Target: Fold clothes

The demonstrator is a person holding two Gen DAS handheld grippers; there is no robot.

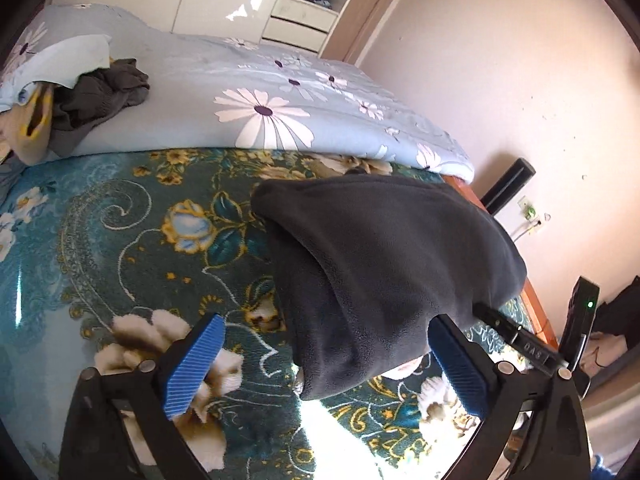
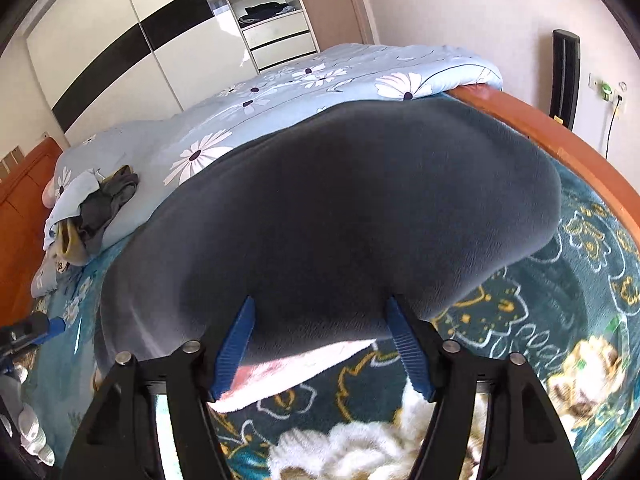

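A dark grey fleece point(image 1: 384, 264) lies folded on the teal flowered blanket point(image 1: 120, 240) near the bed's wooden edge point(image 2: 560, 136). The left gripper point(image 1: 326, 364) has its jaws spread wide beside the fleece; the right gripper point(image 2: 320, 348) straddles its near hem, jaws spread. Behind the bed, a shelf point(image 2: 268, 10) holds dark clothes point(image 2: 266, 9).

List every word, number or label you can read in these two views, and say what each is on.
"DAS", possibly followed by another character too blurred to read: white letters on a black bar beside the left gripper.
Nothing else is legible in either view; the wall socket shows no readable marking.
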